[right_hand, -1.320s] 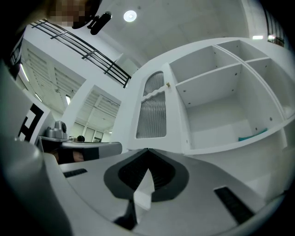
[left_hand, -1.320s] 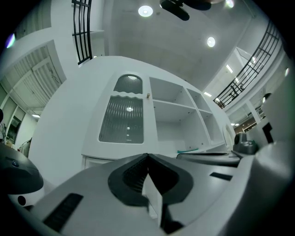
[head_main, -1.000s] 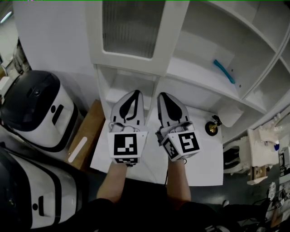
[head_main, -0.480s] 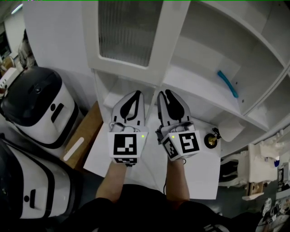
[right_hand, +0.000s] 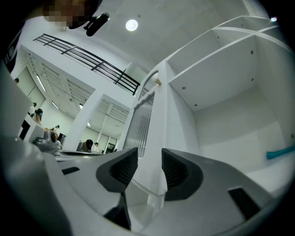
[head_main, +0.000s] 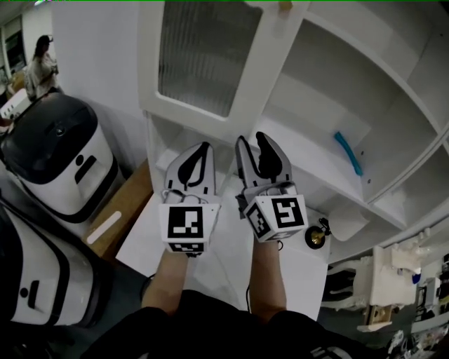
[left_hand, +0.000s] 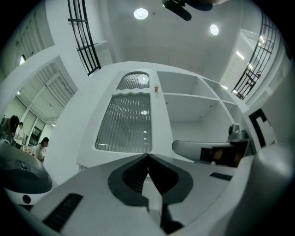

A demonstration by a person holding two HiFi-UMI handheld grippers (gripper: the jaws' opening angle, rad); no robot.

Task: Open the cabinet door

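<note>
The white cabinet door [head_main: 200,56] has a ribbed glass pane and a small knob [head_main: 284,5] near its top. It fills the upper left of the head view, next to open shelves [head_main: 316,105]. My left gripper [head_main: 203,146] is shut and empty below the door, whose pane [left_hand: 124,124] is straight ahead in the left gripper view. My right gripper [head_main: 250,139] is beside it, and its jaws have just been opening. In the right gripper view the door's lower edge [right_hand: 154,138] shows in the gap of the right gripper [right_hand: 148,156], with the pads off it.
A teal object [head_main: 347,153] lies on a right shelf. A small brass object [head_main: 316,237] stands on the white surface [head_main: 231,252] below. Black-and-white machines [head_main: 59,168] and a wooden board [head_main: 119,217] are on the left. A person [head_main: 38,66] stands far off.
The right gripper's jaws have spread from shut to wide apart. Both grippers have moved up and closer to the door's lower edge.
</note>
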